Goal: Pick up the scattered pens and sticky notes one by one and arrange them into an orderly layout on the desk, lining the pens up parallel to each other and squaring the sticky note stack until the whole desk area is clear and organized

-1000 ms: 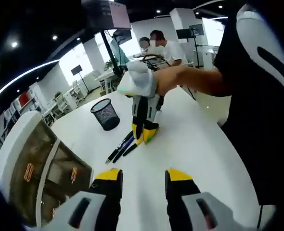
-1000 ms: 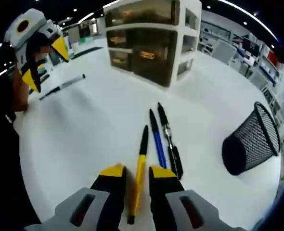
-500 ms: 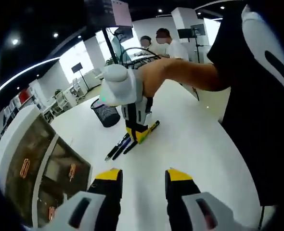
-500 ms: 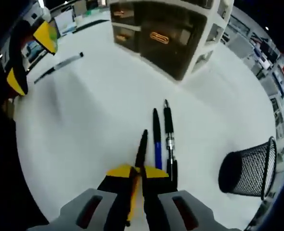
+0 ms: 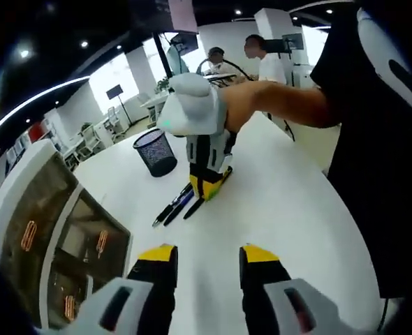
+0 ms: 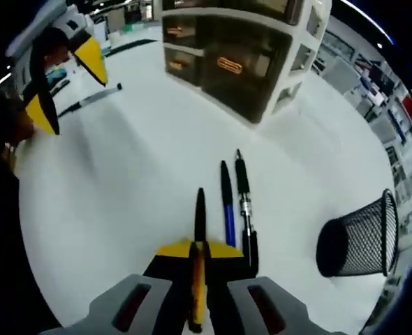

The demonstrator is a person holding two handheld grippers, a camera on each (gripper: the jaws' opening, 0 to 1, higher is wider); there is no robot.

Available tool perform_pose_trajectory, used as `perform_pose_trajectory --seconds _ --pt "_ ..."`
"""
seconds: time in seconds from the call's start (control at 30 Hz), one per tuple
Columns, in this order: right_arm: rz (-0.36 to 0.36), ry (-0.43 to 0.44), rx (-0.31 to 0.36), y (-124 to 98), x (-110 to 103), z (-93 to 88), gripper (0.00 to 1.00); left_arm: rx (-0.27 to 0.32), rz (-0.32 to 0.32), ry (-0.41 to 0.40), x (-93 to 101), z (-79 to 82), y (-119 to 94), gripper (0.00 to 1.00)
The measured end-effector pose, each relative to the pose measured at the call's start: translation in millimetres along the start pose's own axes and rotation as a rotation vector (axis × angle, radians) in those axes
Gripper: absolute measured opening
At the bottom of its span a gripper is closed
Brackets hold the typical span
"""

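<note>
Yellow pen (image 6: 198, 279) sits clamped between my right gripper (image 6: 199, 250) jaws, its long axis running straight ahead along them, dark cap end poking forward over the white desk (image 6: 122, 202). Just to its right lie the blue pen (image 6: 227, 206) and the black pen (image 6: 244, 202), side by side and near parallel, pointing the same way toward the drawer unit (image 6: 241, 56). So the relation I care about is angle and gap: my held pen is already almost in line with those two and close beside the blue one, so I judge it needs only a small set-down to join the row. A mesh pen cup (image 6: 356, 237) stands further right, well apart. One more dark pen (image 6: 91, 101) lies far off to the left, crosswise to the row, near my left gripper (image 5: 207, 255), whose jaws are spread with nothing between them. That stray pen is nearer the left hand, I reckon.
</note>
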State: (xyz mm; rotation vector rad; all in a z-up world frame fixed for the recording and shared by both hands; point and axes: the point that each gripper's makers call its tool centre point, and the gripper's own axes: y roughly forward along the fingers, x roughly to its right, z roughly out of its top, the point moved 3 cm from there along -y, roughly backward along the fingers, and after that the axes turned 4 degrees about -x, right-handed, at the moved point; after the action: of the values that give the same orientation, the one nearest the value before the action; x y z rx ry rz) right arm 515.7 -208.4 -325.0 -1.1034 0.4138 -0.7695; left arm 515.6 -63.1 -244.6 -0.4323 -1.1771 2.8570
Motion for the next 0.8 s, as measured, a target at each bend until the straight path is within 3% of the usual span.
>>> perform_pose_trajectory --seconds 0.07,0.23,0.33,0.5,0.63,0.73,0.8 --pt "-0.026 -0.039 0.013 -1 -1 0.1 0.04 -0.002 -0.005 0.001 0.9 -0.6 0 0.36" --pt "-0.045 -0.037 0.051 -9 -2 0.1 0.04 -0.007 0.0 -0.013 -2.1 -4.0 2 0.36" --pt "-0.043 -0.046 0.094 -19 -6 1.8 0.04 -0.026 0.042 -0.022 -7.0 -4.8 2 0.37" --pt "-0.059 -0.065 0.117 -30 -10 -0.1 0.04 0.016 0.017 -0.037 -5.2 0.4 1 0.36" --pt "-0.08 -0.066 0.135 -41 -10 -2.8 0.04 0.007 0.023 -0.029 -5.8 -0.9 2 0.37" --pt "-0.147 -0.113 0.139 -49 -2 -4.1 0.04 0.017 0.031 -0.023 -6.4 2.1 -2 0.37" --pt "-0.177 -0.117 0.104 -50 4 -10.5 0.04 0.019 0.032 -0.02 -6.5 3.1 -2 0.37"
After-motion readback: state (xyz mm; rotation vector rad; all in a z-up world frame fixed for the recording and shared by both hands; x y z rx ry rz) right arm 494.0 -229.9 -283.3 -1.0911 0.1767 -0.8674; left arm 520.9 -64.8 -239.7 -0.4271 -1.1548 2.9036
